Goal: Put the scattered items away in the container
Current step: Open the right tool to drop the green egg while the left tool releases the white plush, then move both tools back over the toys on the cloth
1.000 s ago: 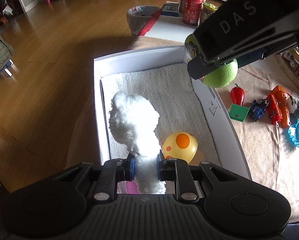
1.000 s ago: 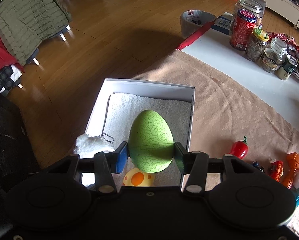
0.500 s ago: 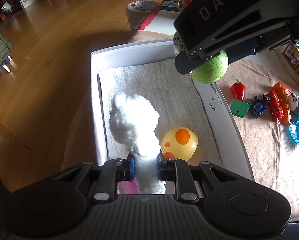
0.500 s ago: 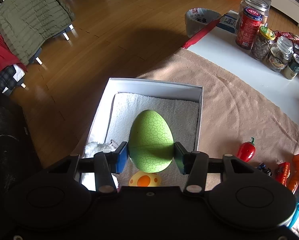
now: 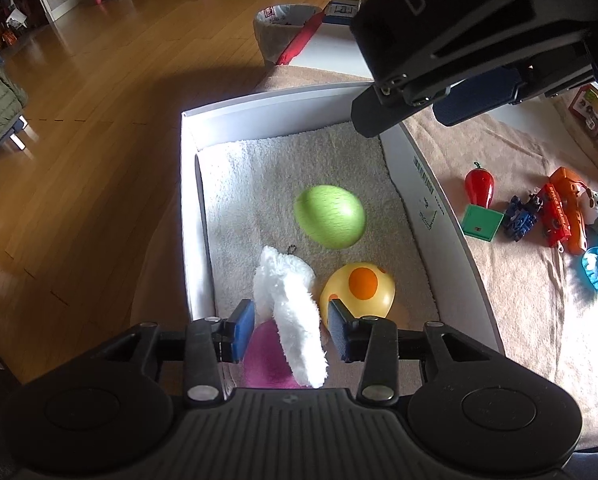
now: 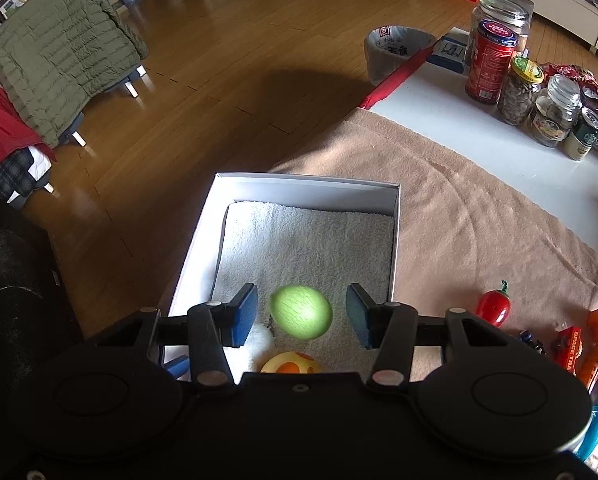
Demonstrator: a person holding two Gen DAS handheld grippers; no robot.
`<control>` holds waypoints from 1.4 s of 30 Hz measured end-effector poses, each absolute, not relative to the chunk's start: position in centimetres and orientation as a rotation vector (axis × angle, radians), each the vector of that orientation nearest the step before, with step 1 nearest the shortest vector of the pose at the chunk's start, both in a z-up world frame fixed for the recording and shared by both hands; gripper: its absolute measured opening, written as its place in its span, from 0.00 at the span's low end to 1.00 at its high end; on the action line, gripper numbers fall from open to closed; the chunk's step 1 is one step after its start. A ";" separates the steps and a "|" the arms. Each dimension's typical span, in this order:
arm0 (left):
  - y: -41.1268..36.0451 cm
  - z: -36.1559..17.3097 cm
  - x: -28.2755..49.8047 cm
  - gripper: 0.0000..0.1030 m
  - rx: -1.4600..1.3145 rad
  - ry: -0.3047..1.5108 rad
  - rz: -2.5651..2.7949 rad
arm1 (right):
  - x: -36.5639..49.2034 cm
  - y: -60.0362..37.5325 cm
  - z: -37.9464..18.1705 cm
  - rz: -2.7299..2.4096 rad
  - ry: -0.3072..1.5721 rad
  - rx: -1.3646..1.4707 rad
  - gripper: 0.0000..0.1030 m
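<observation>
Green egg (image 5: pixel 330 222) and white plush (image 5: pixel 291 312) lie loose in the box (image 5: pixel 219 114).

The egg is on the towel, blurred; the plush leans beside the yellow egg (image 5: pixel 359 290) and over a pink toy (image 5: pixel 265 356). My left gripper (image 5: pixel 291 330) has just been opening, pads off the plush. My right gripper (image 6: pixel 301 316) is apart too; half a second ago it clamped the egg. More toys (image 5: pixel 539 216) wait outside on the cloth.

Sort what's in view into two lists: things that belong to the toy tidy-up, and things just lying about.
Job:
white cardboard box
green plastic egg
yellow orange-spotted egg
white fluffy plush
red pepper toy
green square block
red toy train

Lying about:
glass jars
lined wastebasket
olive quilted jacket
</observation>
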State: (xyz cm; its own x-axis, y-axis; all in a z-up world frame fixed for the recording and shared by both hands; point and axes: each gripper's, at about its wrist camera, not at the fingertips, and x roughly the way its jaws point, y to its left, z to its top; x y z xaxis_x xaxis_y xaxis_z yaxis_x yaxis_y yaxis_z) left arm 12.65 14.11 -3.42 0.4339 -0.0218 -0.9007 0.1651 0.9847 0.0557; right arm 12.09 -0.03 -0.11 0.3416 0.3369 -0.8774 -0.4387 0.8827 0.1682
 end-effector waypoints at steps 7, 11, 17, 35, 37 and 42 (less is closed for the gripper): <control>13.6 -2.4 11.2 0.46 0.141 1.103 -0.140 | 11.2 -1.4 0.6 0.493 1.110 -0.101 0.49; 13.3 -1.6 9.9 0.48 0.139 1.086 -0.151 | 10.4 -2.5 1.1 0.476 1.105 -0.109 0.49; 12.4 -0.8 7.4 0.49 0.155 1.064 -0.169 | 8.5 -5.0 1.6 0.457 1.096 -0.125 0.51; 7.7 -0.1 -1.6 0.55 0.185 1.034 -0.203 | 3.3 -16.7 1.4 0.362 1.069 0.020 0.57; 6.7 -0.2 -2.6 0.55 0.203 1.031 -0.207 | 2.9 -18.2 1.3 0.350 1.065 0.043 0.57; 4.1 -1.1 -4.4 0.56 0.224 1.037 -0.248 | 1.9 -22.5 0.8 0.306 1.062 0.106 0.57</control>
State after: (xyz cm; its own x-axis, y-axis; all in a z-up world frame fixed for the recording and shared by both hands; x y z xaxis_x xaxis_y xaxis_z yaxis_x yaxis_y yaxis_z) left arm -4.39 4.08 -1.06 0.4853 -0.0965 -0.8690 0.3069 0.9494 0.0660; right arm 1.91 -22.45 0.79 0.4496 0.2978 -0.8421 -0.1968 0.9526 0.2319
